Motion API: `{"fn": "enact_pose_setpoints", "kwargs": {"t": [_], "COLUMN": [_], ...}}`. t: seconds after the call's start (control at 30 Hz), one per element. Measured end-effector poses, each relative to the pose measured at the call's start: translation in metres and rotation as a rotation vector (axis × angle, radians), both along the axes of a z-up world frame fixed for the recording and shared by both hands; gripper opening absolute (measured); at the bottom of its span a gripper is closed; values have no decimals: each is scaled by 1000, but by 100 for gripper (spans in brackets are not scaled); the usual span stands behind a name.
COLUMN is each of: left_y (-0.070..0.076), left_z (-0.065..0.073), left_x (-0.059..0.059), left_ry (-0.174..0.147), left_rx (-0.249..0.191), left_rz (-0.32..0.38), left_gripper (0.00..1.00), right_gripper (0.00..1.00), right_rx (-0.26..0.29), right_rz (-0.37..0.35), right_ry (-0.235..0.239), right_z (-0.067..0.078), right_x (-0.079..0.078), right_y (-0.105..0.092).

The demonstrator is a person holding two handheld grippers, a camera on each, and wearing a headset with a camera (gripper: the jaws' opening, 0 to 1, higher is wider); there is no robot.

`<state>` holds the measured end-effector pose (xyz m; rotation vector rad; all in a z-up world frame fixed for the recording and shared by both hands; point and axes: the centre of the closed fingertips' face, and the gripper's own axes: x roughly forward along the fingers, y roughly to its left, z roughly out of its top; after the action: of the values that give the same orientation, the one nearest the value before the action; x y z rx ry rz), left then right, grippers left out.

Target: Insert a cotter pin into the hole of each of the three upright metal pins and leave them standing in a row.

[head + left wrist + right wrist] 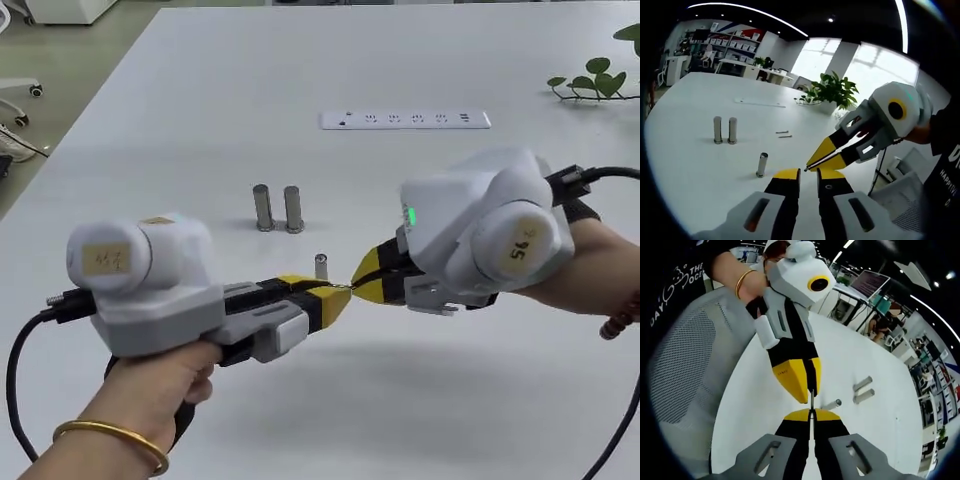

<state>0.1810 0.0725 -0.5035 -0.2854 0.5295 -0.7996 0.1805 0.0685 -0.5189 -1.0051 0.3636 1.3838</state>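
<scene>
Two upright metal pins [263,207] [293,208] stand side by side on the white table, with a third metal pin [321,265] standing nearer, just behind the gripper tips. My right gripper [811,412] is shut on a thin cotter pin [811,401], held in the air above the table. The free end of the cotter pin [821,160] reaches the tips of my left gripper [808,172], whose jaws stand a narrow gap apart. In the head view the left gripper [343,294] and right gripper [360,283] meet tip to tip.
Two more cotter pins [783,134] lie on the table beyond the metal pins. A white power strip [405,120] lies at the back. A potted plant [600,80] sits at the far right edge. A mesh chair [690,375] stands by the table.
</scene>
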Motion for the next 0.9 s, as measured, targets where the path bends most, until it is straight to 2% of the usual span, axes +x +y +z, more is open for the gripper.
{"fn": "enact_pose_setpoints", "kwargs": {"t": [0.5, 0.83, 0.9], "left_y": [-1, 2, 3], "left_z": [-3, -7, -6], "left_x": [-1, 0, 1], "left_ry": [8, 38, 34], "left_rx": [2, -10, -11], "left_rz": [4, 35, 41], "left_gripper": [4, 1, 0], "right_gripper": [0, 0, 0], "right_rx": [6, 3, 3], "right_rz": [3, 11, 11], "right_ry": [-11, -22, -31], "right_z": [0, -2, -2], "right_x": [-3, -3, -2], "right_y": [3, 6, 7]}}
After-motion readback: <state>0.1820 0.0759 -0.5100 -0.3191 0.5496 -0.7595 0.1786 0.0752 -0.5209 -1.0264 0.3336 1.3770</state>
